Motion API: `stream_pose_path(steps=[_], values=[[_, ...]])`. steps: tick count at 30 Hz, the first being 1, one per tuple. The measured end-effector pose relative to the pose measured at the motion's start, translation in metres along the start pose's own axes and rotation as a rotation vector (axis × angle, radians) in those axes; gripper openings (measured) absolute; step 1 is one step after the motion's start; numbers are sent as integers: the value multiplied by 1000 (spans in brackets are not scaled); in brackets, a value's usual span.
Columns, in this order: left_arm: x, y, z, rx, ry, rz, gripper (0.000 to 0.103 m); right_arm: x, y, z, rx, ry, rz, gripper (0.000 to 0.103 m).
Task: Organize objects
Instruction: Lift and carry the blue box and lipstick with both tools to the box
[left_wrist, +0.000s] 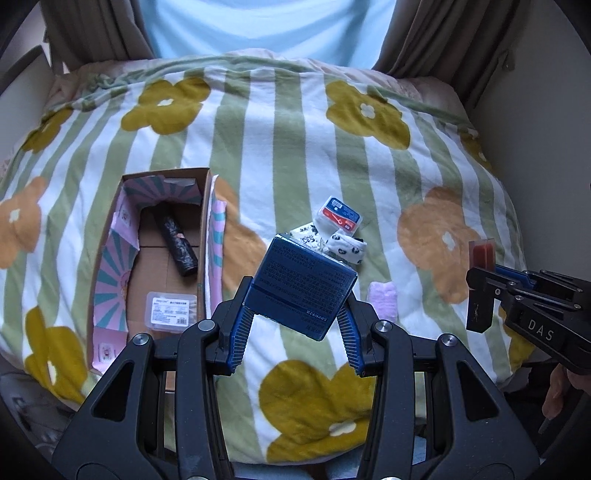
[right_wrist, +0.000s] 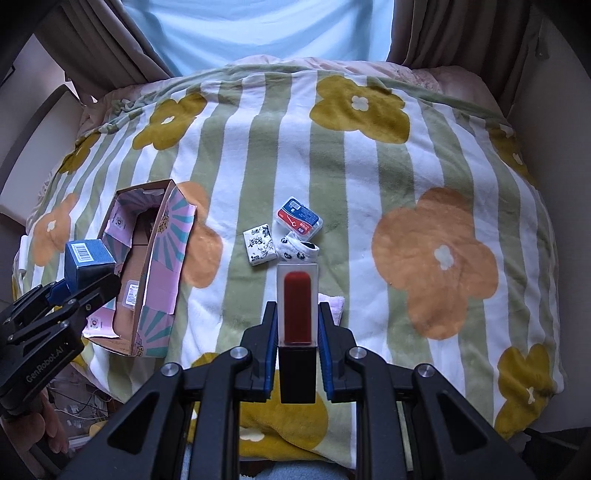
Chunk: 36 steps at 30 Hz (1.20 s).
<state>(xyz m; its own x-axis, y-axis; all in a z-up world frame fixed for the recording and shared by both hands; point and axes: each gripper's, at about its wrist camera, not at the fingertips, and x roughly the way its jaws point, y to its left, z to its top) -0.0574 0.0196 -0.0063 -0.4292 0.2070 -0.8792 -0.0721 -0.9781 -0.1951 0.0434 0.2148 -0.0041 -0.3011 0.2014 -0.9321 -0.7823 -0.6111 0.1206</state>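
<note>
The left tongs (left_wrist: 295, 314) are clamping a dark blue printed cardboard box (left_wrist: 301, 284) above the bed's near edge, beside the open patterned cardboard carton (left_wrist: 110, 258). The right tongs (right_wrist: 297, 332) are gripping a clear-cased red lip tint with a black cap (right_wrist: 297, 306) over the striped floral blanket (right_wrist: 369, 166).

The right tongs (right_wrist: 298, 325) are clamping a red lipstick (right_wrist: 297, 306) upright above the bed (right_wrist: 369, 155). The left tongs (right_wrist: 79, 286) are gripping a blue box (right_wrist: 86, 260) beside the cardboard box (right_wrist: 162, 273).

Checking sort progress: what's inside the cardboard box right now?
Inside the box: a black roll lying toward the far end and a clear plastic case at the near end, both on bare cardboard floor. The near corner is hidden behind the left gripper.
</note>
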Motion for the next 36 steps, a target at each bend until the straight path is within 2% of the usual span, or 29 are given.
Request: stream_pose_path(steps=[8,18,27,36], values=[[-18,30,-7,-56,-39,31,39,-3,35,4,-59,-13,17,18],[-31,104,-20,-186,-52,101,39,15,116,23,-206,5,93,18],[-17,172,-38,-314,-12,158,39,47,201,53,-358,33,149,18],[23,220,-57,-428,79,175,39,112,271,82,-452,123,198,18]])
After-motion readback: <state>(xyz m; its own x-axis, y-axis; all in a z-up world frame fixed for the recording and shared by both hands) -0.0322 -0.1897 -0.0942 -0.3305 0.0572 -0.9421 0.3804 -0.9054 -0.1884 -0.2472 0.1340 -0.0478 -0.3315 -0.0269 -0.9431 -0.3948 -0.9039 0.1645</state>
